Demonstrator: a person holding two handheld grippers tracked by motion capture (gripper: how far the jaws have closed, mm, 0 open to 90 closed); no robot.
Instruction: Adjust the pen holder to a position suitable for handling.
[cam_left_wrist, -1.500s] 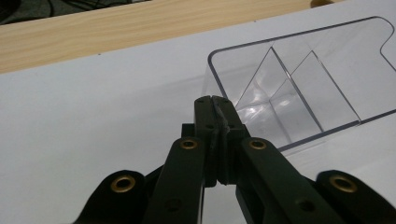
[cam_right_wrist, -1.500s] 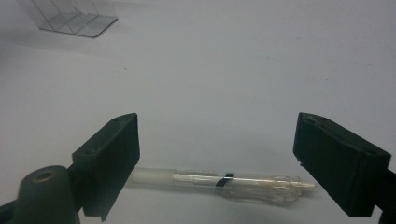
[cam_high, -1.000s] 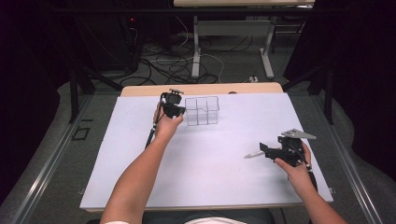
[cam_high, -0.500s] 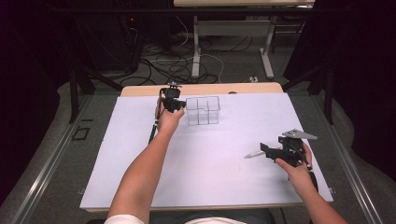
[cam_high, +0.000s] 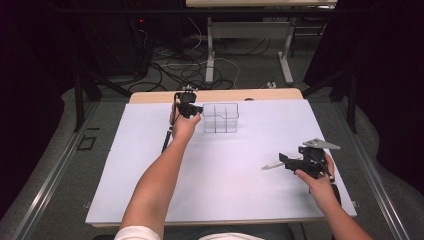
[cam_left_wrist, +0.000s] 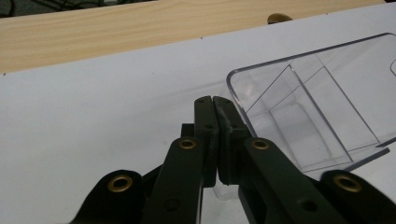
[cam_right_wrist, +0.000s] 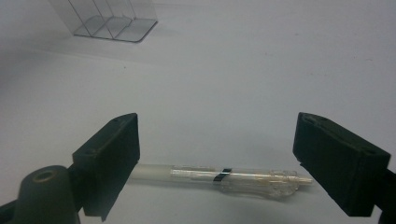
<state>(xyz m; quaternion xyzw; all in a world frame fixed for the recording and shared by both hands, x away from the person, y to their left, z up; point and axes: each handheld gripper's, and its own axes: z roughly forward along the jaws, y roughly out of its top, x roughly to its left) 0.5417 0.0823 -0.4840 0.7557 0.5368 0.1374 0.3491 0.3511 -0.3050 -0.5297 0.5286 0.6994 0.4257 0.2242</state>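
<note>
The clear divided organizer (cam_high: 220, 118) is standing at the upper middle of the white tabletop (cam_high: 150, 175); it looks like light, stiff, slippery plastic, and the left gripper (cam_left_wrist: 213, 100), fingers pressed together, is clamping its thin near wall. At lower right, the right gripper (cam_right_wrist: 217, 158) is hovering with fingers apart around the pen (cam_right_wrist: 233, 179), a light, smooth, roll-prone thing best pinched across mid-barrel.

My left arm stretches forward, bare forearm nearly straight, its hand-held gripper (cam_high: 189, 106) at the far end with both jaws pressed flat together. My right hand stays low and near, wrist bent inward, its hand-held gripper (cam_high: 290, 161) pointing left with jaws spread wide apart.
</note>
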